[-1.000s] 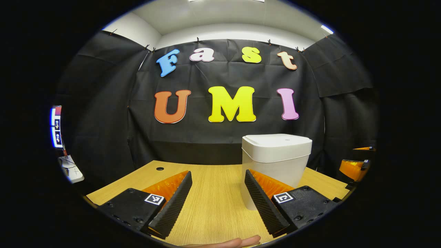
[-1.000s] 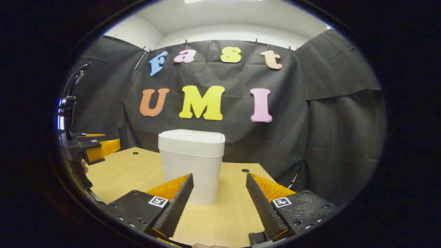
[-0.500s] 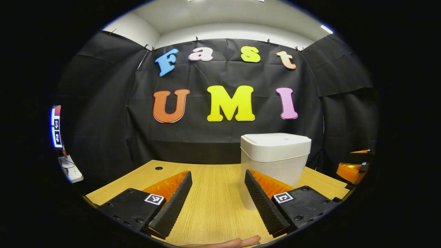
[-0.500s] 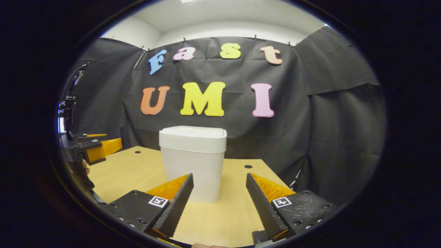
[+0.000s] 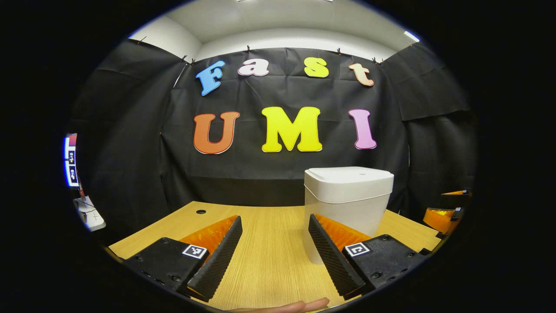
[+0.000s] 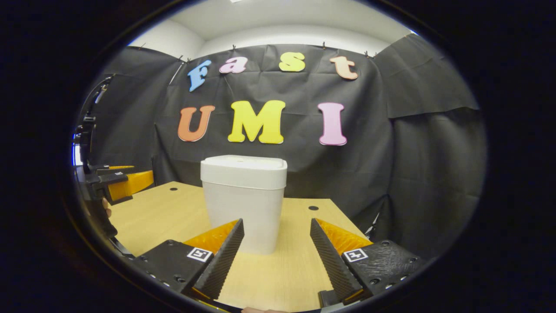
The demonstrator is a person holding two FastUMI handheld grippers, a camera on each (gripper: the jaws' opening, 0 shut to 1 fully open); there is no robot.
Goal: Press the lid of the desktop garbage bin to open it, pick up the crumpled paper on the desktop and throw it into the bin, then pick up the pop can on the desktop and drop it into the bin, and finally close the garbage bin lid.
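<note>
White bin (image 5: pixel 347 204) stands lid-closed on the wooden counter (image 5: pixel 269 261), a touch higher in the right gripper view than a second ago. Left tool (image 5: pixel 274 226) and right tool (image 6: pixel 276 228) both spread wide, grasping nothing, apart from the bin.

A white bin (image 5: pixel 347 204), lid (image 5: pixel 349 174) closed, stands on a wooden tabletop (image 5: pixel 269 261) to the right, before a black cloth wall. The left gripper (image 5: pixel 274 237) hovers low over the tabletop, fingers spread with nothing between them. The right gripper (image 5: pixel 445 213) shows at the far right edge.
</note>
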